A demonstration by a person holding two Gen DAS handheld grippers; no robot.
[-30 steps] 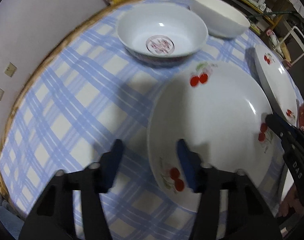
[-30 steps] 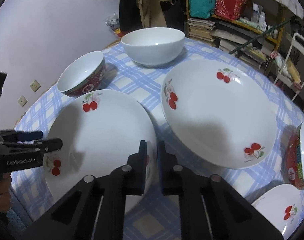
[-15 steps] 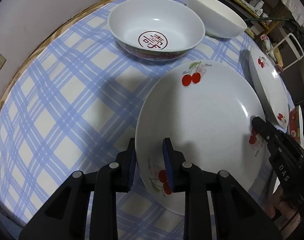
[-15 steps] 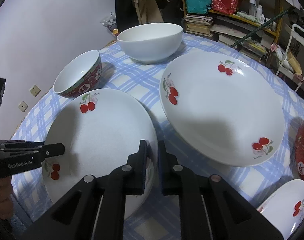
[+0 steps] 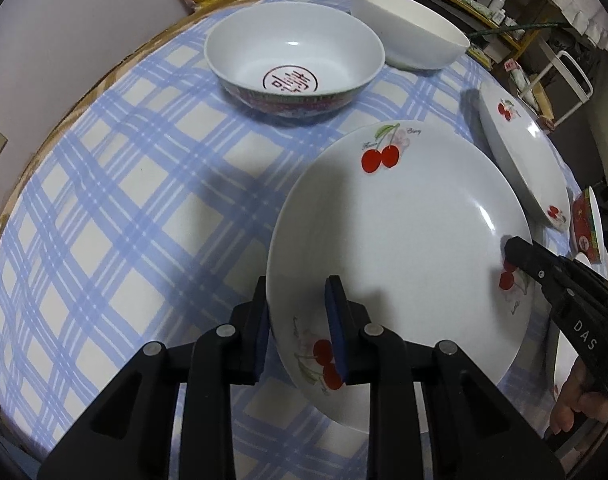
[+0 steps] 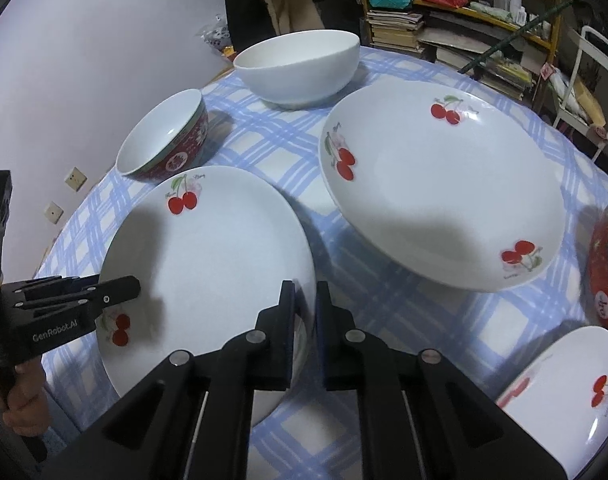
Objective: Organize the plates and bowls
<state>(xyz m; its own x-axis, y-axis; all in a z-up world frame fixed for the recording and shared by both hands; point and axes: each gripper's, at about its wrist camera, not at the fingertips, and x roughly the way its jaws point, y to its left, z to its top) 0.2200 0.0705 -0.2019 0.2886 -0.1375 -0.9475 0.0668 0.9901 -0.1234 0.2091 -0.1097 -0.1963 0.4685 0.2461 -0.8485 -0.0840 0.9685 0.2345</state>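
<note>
Left wrist view: the left claw (image 5: pixel 299 320) is clenched on the near rim of the cherry plate (image 5: pixel 404 248), one finger under the rim, one on top. At the plate's opposite edge the right claw (image 6: pixel 304 312) also grips it, its jaws nearly together. Held from both sides, the plate sits tilted over the checked bench (image 5: pixel 115 216). Beyond it stand a red-patterned bowl (image 5: pixel 293 56) and a plain white bowl (image 5: pixel 408 36); a second cherry plate (image 6: pixel 440 184) lies just beside.

Pale wall (image 6: pixel 103 40) with sockets (image 6: pixel 75 178); cluttered shelves (image 6: pixel 484 20) behind.
</note>
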